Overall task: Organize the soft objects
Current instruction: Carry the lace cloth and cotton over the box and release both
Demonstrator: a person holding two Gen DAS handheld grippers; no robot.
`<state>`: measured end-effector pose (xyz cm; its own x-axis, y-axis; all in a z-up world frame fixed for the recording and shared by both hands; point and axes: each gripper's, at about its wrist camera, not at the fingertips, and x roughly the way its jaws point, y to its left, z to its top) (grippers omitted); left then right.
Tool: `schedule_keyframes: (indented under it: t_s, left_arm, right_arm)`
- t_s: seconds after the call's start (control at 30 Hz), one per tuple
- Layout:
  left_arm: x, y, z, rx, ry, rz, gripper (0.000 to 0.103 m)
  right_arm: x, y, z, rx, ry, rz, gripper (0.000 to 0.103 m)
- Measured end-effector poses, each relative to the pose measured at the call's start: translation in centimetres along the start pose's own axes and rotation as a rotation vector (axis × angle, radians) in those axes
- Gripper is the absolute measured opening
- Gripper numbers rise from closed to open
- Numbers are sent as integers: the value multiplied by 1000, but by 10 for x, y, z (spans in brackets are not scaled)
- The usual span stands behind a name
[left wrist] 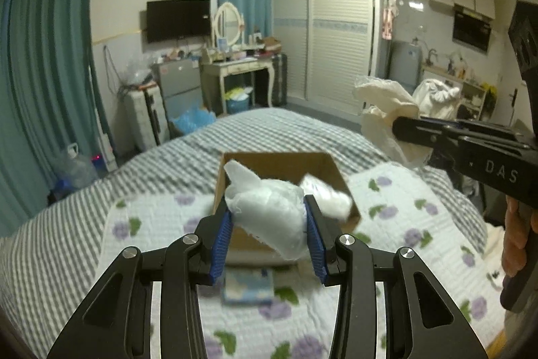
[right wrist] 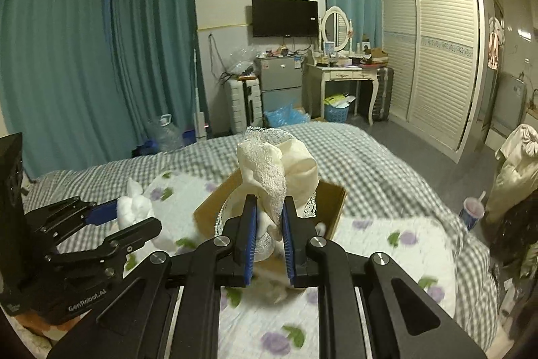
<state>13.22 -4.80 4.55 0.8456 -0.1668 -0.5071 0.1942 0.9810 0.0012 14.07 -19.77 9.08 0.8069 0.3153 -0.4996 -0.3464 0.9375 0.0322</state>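
Gripping a white cloth (left wrist: pixel 269 214), the left gripper (left wrist: pixel 269 224) has its blue pads pressed against the bundle from both sides, jaws at a middling gap set by the cloth's bulk. Cloth hangs over the near edge of the box (left wrist: pixel 322 164), part of it above the box opening. Another white piece (left wrist: pixel 331 197) lies inside the box at its right side.

Right gripper (right wrist: pixel 270 224) is clamped narrow on a cream cloth (right wrist: pixel 296 167) with lace trim (right wrist: pixel 265 170); the fabric bunches up above the pads and sits over the box (right wrist: pixel 331 201), lifted clear of the bed. From the left wrist view the same cream cloth (left wrist: pixel 386 100) shows held up to the right of the box, well above the quilt.

Box rests on a floral quilt (left wrist: pixel 396 211) spread over the gingham bed (left wrist: pixel 84 224). A small blue-patterned item (left wrist: pixel 248 286) lies on the quilt just in front of the box; blurred, can't tell what it is.
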Motion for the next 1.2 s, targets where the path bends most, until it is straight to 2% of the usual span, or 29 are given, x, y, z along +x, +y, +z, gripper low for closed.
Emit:
schedule_keyframes:
  t_s: [0.23, 0.5, 0.67, 0.8, 0.87, 0.93, 1.0, 1.2]
  left_arm:
    - [67, -1, 17, 34, 16, 27, 40]
    - [148, 0, 2, 51, 94, 32, 40]
    - [175, 0, -9, 50, 129, 30, 40]
    - [169, -3, -10, 59, 100, 41, 44]
    - [163, -4, -7, 65, 91, 59, 52]
    - [154, -4, -2, 51, 83, 73, 70]
    - [138, -2, 5, 31, 70, 86, 78]
    - [74, 1, 33, 21, 0, 100, 79]
  right_arm:
    - [72, -27, 19, 16, 30, -24, 14]
    - [173, -65, -8, 72, 130, -24, 14]
    - [204, -74, -18, 88, 160, -9, 14]
    - [207, -75, -21, 92, 160, -8, 18]
    - [202, -75, -19, 98, 154, -8, 36]
    - [192, -73, -17, 102, 134, -25, 48]
    - [177, -74, -13, 117, 111, -34, 50]
    - [108, -65, 15, 104, 55, -63, 50]
